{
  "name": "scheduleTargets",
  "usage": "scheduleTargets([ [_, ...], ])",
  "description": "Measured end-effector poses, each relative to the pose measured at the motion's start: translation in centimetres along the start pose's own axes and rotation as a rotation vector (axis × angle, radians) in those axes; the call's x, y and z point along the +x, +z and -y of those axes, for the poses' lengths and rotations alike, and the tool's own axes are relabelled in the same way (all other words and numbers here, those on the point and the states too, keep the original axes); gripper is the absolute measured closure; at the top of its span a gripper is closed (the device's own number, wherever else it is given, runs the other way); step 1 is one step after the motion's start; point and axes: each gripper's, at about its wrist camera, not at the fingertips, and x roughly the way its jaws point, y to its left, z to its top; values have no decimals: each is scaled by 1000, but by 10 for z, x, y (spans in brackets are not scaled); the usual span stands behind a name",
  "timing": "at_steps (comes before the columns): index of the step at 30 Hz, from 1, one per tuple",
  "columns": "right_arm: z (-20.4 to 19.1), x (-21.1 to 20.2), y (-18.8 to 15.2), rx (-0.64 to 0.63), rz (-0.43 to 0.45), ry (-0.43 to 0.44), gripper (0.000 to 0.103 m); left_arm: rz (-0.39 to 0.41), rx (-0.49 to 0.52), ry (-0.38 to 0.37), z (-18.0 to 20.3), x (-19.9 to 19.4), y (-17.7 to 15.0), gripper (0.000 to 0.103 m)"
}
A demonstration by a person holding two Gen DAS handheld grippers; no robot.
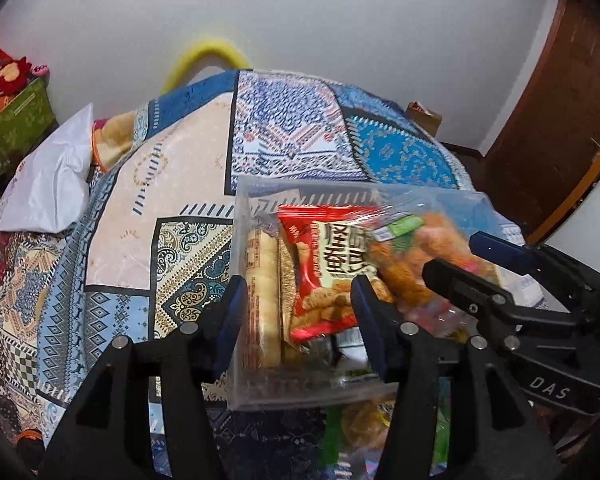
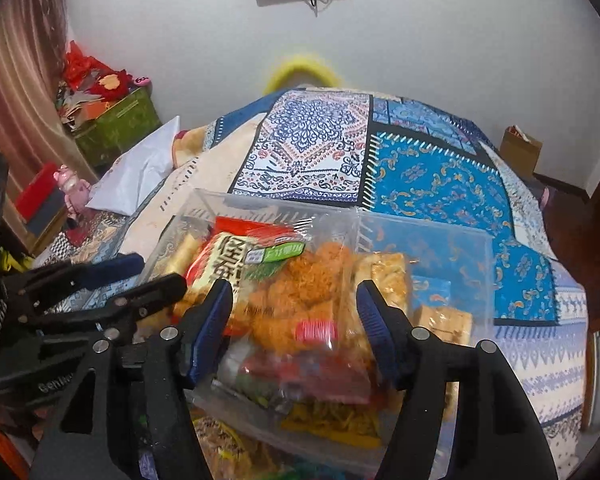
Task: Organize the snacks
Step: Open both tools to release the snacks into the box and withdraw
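Note:
A clear plastic bin (image 1: 256, 196) stands on the patterned bedspread, filled with snacks: a red packet (image 1: 324, 256), a tan biscuit roll (image 1: 264, 292) and a clear bag of orange fried snacks (image 1: 404, 264). My left gripper (image 1: 298, 320) is open over the bin's left part, its fingers astride the roll and red packet. My right gripper (image 2: 294, 328) is open, its fingers either side of the orange snack bag (image 2: 300, 292) in the bin (image 2: 440, 236). Each gripper shows in the other's view: the right one (image 1: 476, 264), the left one (image 2: 140, 276).
More snack packets (image 2: 332, 416) lie below the bin's near wall. A white pillow (image 1: 56, 176) and a green box (image 1: 16, 124) are at the left, a cardboard box (image 2: 520, 148) at the far right, and a brown door (image 1: 548, 128) stands right.

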Motion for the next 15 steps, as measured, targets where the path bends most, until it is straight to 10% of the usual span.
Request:
scheduleTargets([
  [15, -1, -67, -56, -21, 52, -2, 31, 3, 61, -35, 15, -58, -51, 39],
])
